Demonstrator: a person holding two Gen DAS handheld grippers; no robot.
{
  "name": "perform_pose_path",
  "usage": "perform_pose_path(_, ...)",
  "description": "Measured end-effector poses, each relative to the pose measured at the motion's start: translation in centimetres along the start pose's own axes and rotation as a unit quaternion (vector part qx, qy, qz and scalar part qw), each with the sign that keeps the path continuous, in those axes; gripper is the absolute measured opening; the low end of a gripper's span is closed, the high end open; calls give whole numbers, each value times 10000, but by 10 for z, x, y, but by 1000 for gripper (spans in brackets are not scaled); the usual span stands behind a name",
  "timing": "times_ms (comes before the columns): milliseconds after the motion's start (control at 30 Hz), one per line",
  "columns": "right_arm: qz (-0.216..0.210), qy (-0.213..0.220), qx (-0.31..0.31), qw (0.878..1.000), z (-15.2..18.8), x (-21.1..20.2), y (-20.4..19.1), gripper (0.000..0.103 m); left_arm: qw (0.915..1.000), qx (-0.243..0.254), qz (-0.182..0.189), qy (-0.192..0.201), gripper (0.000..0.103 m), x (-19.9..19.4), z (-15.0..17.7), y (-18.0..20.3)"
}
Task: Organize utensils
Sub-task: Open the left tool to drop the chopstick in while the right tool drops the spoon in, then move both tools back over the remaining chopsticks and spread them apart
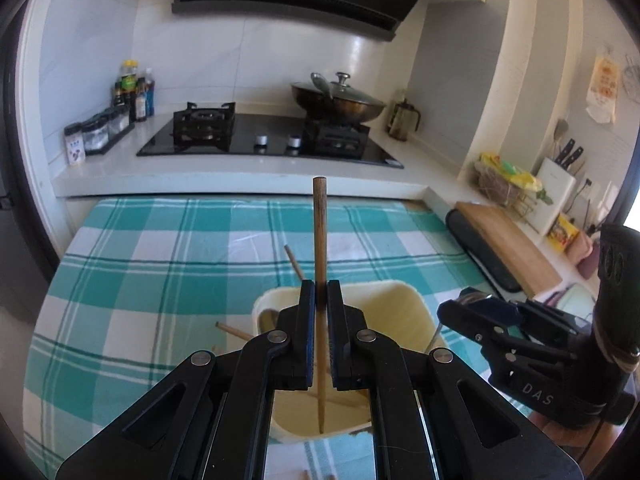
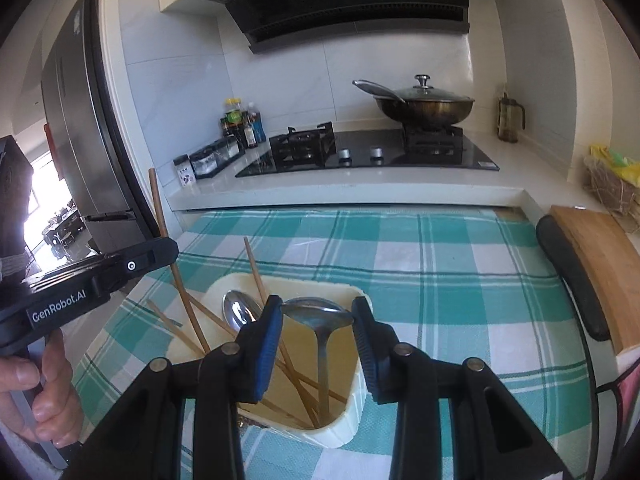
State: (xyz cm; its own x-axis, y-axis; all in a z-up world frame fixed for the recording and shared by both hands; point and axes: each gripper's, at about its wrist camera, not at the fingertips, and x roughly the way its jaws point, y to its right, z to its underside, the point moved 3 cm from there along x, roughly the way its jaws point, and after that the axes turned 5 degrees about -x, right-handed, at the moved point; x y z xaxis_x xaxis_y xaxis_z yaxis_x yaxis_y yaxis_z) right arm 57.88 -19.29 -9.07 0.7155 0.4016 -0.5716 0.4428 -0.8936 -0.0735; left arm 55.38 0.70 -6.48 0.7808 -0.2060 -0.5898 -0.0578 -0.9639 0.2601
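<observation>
Setting: a kitchen counter with a black gas hob [image 1: 272, 136] is standing behind a table under a teal-and-white checked cloth [image 1: 152, 264]
Left gripper [image 1: 320, 300]: its jaws are pinching a long brown wooden chopstick [image 1: 319, 232], nearly closed on it
Chopstick: it is standing upright, its lower tip reaching down inside the cream plastic utensil tray [image 2: 352, 400]
Right gripper [image 2: 316, 320]: its blue-padded jaws are standing wide apart, gripping nothing, hovering over the tray
Tray: it is resting on the cloth, holding a steel ladle [image 2: 320, 320], a steel spoon [image 2: 240, 312] and several loose wooden chopsticks [image 2: 296, 384]
Cloth: more chopsticks are lying just beside the tray's left edge
Hob: a lidded dark wok [image 2: 426, 106] is sitting on the right burner
</observation>
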Motion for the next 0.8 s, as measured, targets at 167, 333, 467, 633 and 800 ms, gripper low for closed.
perform_pose_path(167,161,-102,126,9997,5,-1,3,45,9993,72,-262,-272,30,-14,10,-9)
perform_pose_path(333,110,379,9,9992,-1,-63,-3,47,9962,464,-318,-670,61,-75,31,-35)
perform_pose_path(467,275,698,-286,9968,25,-133,-18,60,9905,618,-328,-1182,74,-123,88,-58)
perform_pose_path(633,510,526,-292,9969,109,-177,-37,60,9865,273,-199,-1605,75,-149,187,-67)
perform_pose_path(800,513,-104,252,9983,208,-181,-47,60,9807,-523,93,-1883,75,-149,250,-58)
